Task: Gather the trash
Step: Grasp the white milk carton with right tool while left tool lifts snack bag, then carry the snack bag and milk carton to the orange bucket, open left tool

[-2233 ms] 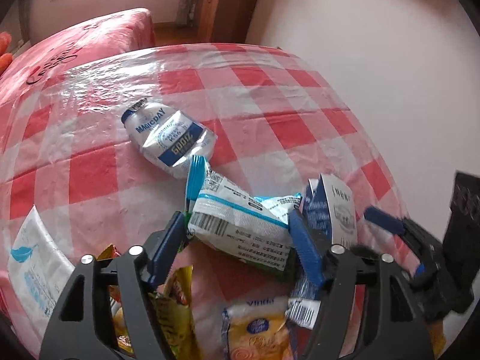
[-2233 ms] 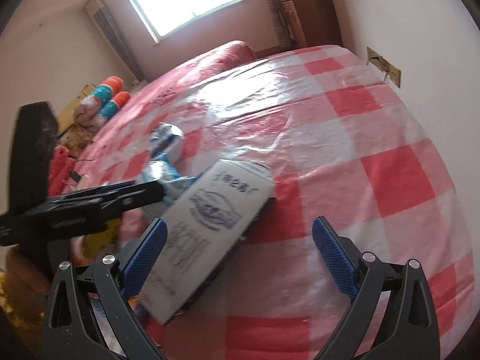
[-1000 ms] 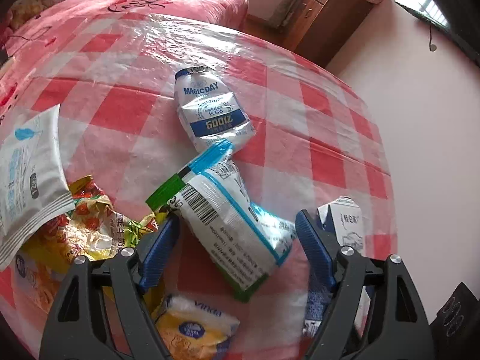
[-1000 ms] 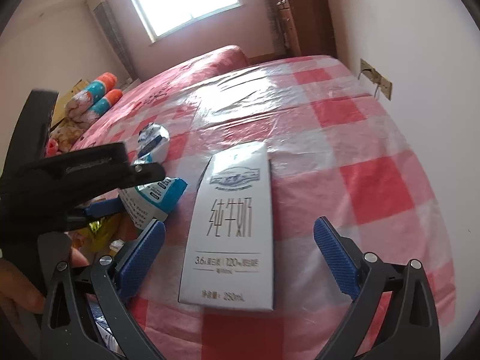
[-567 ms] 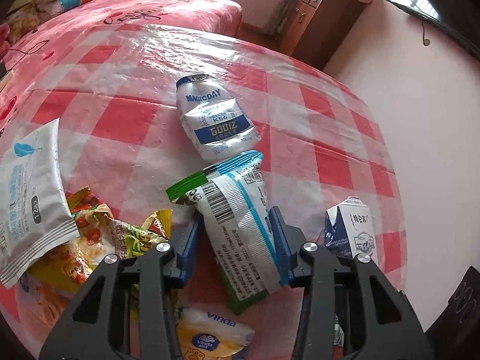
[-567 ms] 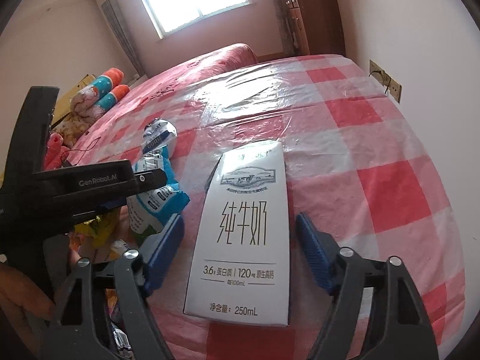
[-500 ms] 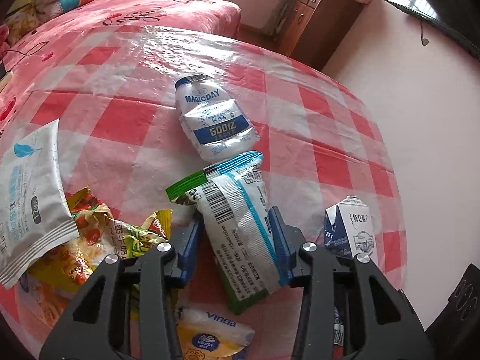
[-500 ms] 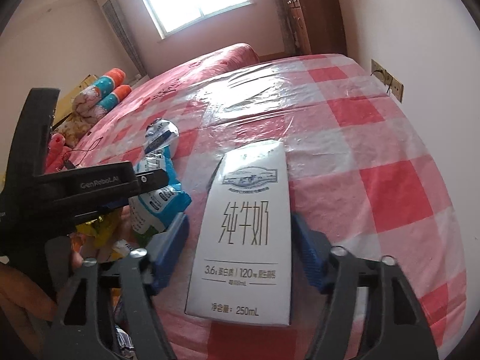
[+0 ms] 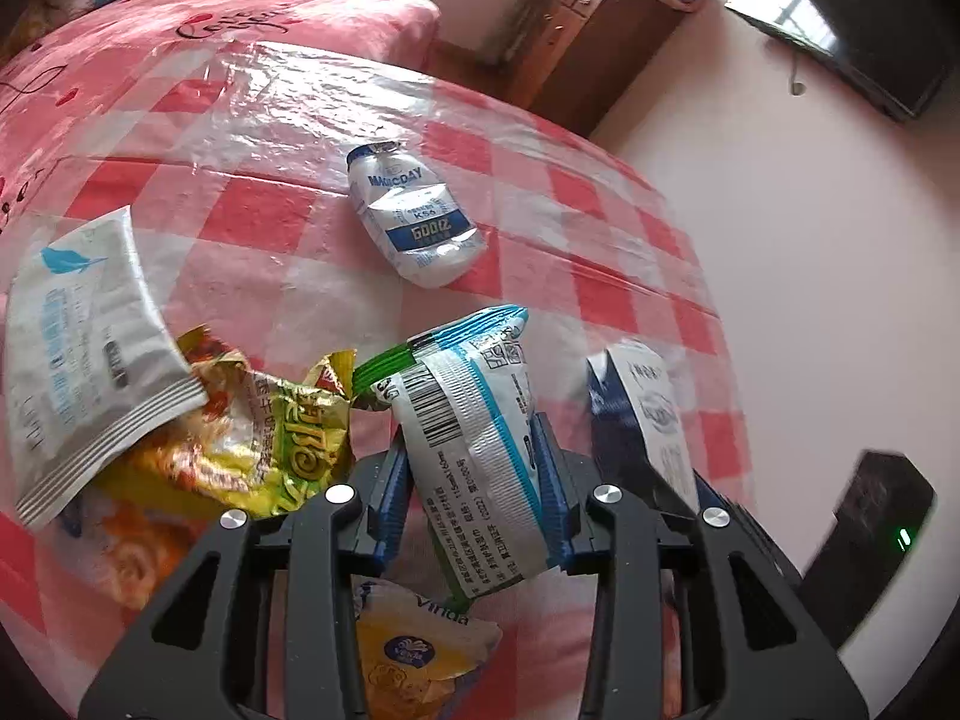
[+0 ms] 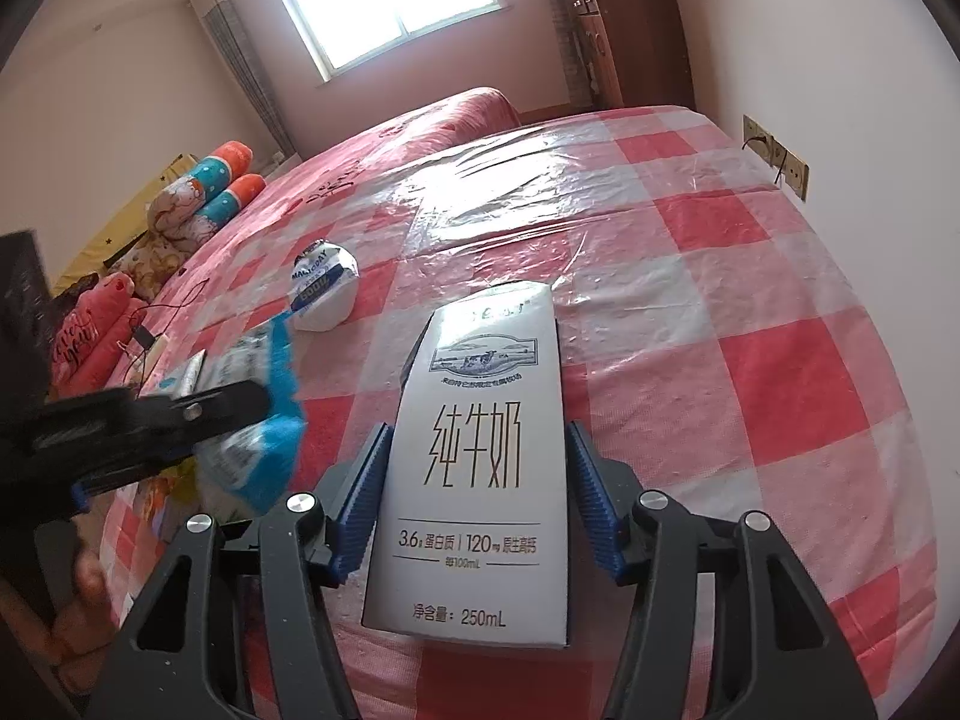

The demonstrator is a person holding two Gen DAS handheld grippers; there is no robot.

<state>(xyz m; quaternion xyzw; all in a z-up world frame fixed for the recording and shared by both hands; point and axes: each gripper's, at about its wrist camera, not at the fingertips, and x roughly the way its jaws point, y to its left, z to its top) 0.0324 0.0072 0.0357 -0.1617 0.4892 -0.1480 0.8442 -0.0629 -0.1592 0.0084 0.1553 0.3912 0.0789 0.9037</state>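
A white-and-blue snack wrapper [image 9: 474,420] with a barcode stands between the blue pads of my left gripper [image 9: 471,480]. The jaws are closing and both pads press its sides. A white 250 mL milk carton [image 10: 480,390] lies lengthwise on the table in my right gripper [image 10: 478,480]. Those jaws are closing too, with the pads against both long sides. In the right wrist view the left gripper [image 10: 150,420] reaches in from the left with the wrapper [image 10: 264,420]. The carton [image 9: 642,414] shows at the right of the left wrist view.
On the red-checked, plastic-covered table [image 9: 270,222] lie a crushed white bottle [image 9: 417,222], a yellow-green snack bag [image 9: 270,438], a white pouch [image 9: 78,348] and a yellow tissue pack [image 9: 414,648]. A red bed [image 9: 240,12] lies beyond, with a wall to the right.
Both pairs of jaws have come in from wide open onto their items. The left gripper has shifted with the wrapper in it, while the right has stayed over the carton.
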